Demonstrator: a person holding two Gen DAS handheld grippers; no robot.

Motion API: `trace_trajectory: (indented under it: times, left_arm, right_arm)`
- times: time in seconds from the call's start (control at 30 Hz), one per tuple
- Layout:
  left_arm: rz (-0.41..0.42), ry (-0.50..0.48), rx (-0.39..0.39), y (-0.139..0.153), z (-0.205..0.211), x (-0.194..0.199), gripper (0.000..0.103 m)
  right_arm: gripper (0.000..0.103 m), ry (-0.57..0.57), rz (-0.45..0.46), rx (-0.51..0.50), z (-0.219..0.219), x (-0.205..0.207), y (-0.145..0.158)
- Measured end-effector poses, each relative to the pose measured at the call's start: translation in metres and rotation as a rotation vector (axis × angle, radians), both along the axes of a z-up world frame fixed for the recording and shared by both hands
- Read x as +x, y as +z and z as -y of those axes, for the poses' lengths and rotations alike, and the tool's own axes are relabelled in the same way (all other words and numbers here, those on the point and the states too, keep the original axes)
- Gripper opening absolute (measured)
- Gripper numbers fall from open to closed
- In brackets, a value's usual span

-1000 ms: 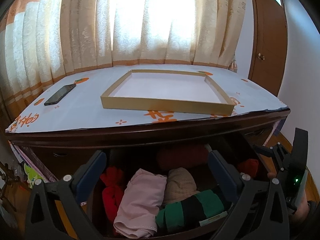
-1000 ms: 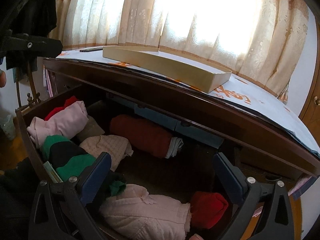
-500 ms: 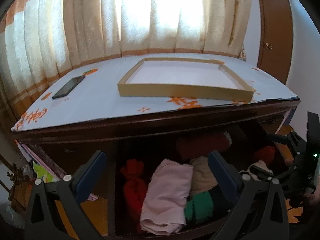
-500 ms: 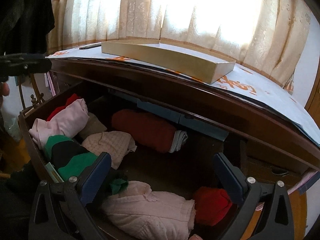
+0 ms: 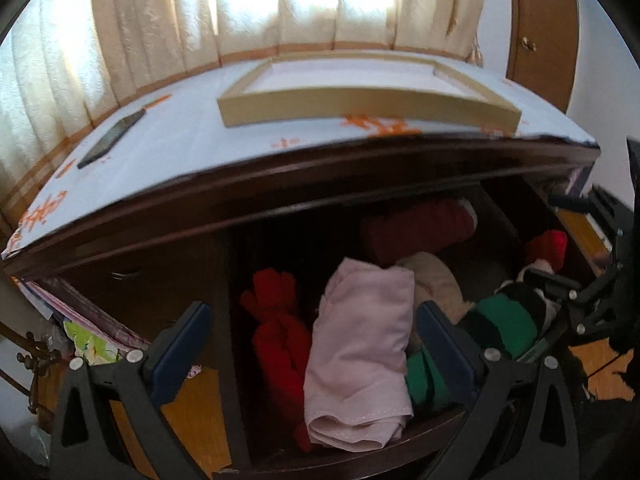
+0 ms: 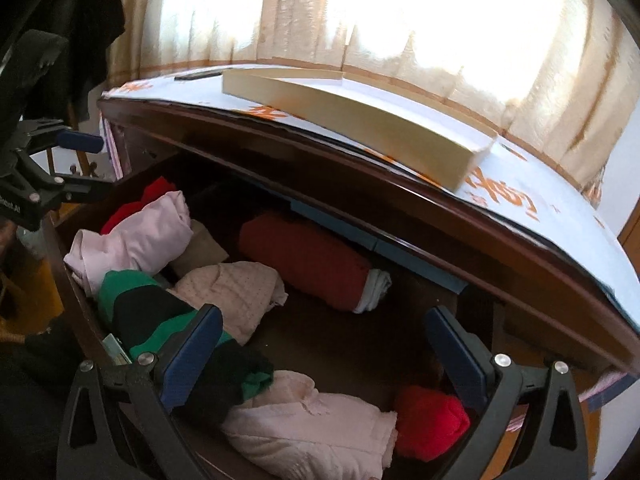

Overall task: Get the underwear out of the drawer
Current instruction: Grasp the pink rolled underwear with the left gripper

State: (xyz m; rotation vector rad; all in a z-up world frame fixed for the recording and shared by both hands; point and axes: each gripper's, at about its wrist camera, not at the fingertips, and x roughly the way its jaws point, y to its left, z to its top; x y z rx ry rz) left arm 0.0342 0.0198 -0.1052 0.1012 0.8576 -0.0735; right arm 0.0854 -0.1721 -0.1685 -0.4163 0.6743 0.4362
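Note:
The dark wooden drawer (image 5: 344, 458) stands pulled open, full of folded and rolled clothes. In the left wrist view a pink folded piece (image 5: 360, 356) lies in front, red pieces (image 5: 276, 328) to its left, a green-and-black roll (image 5: 500, 324) to its right. My left gripper (image 5: 312, 332) is open and empty above the pink piece. My right gripper (image 6: 324, 340) is open and empty over the drawer's middle, above a pale pink garment (image 6: 312, 428), a red bundle (image 6: 432, 420) and a dark red roll (image 6: 308, 260). It also shows at the right of the left wrist view (image 5: 580, 276).
The dresser top (image 5: 188, 136) carries a shallow cardboard tray (image 5: 360, 96) and a dark phone (image 5: 110, 140). Curtains hang behind. A brown door (image 5: 540, 32) stands at the far right. A dark garment (image 6: 92, 12) hangs at the left.
My left gripper has come lower and shifted left, so the drawer fills more of its view. My right gripper has moved a little closer over the drawer. Both stay open.

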Motion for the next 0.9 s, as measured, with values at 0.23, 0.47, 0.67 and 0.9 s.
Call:
trace_trajectory:
  times: [0.23,0.47,0.67,0.9]
  left_arm:
    - [-0.071,-0.068,-0.026,-0.018,0.014,0.009,0.09]
    - [-0.157,-0.094,-0.052,-0.035,0.02,0.024,0.081]
    - [-0.229,-0.119,-0.067,-0.054,0.025,0.032,0.064]
    - [-0.223,-0.147,-0.102,-0.055,0.022,0.028,0.033]
  right_arm:
    - [0.102,-0.026,-0.044,0.023,0.006,0.01,-0.004]
    - [0.102,-0.02,-0.043,0.007,0.004,0.009,-0.007]
    - [0.102,0.01,-0.07,0.011,-0.002,0.008,-0.009]
    - [0.102,0.047,-0.143,0.036,-0.005,0.013,-0.006]
